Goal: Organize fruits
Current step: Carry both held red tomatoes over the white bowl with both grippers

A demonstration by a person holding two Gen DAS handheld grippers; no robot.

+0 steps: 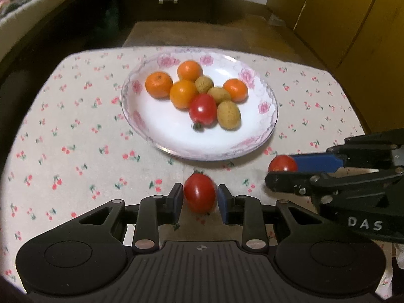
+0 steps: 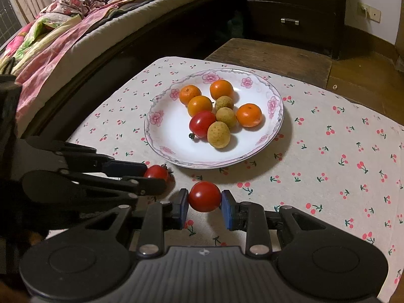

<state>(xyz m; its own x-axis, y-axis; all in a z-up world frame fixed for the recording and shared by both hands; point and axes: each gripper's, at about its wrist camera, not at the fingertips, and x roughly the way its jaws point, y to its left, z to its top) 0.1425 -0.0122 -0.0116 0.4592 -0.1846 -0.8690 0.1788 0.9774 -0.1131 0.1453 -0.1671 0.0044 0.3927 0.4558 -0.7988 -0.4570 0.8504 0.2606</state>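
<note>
Tomatoes are sitting in both sets of tongs right now, so you are working the carry step: each one is gripped just short of the white shallow china plate with the pink flower rim [image 1: 141, 123], and neither is over it yet.

Your left gripper [image 1: 199, 198] is pinching a small glossy red cherry tomato [image 1: 199, 195] between its blue pads, the pad at nine o'clock and the pad at three o'clock both pressing on the skin. That tomato is hanging just at six o'clock of the plate's near rim, over the cream cotton tablecloth printed with red cherries [image 1: 75, 139].

Your right gripper [image 2: 205, 202] is pinching a second round red cherry tomato [image 2: 204, 196] the same way, squeezed from both sides, again near six o'clock of the plate in the right wrist view. From the left camera that gripper is reaching in from three o'clock.

On the plate you are already seeing four small orange mandarins, the nearest [image 1: 183, 94] among them, three tan speckled longan-like fruits such as the front one [image 1: 228, 115], and one red plum-shaped tomato with a green stalk [image 1: 203, 109], all bunched around the middle.

Next, I reckon, you are needing a lift and a push toward twelve o'clock, clearing the raised rim. Bare white is showing at seven o'clock and five o'clock of the pile, so those look like the drop spots. Go gently on release; round fruit will likely be rolling.
</note>
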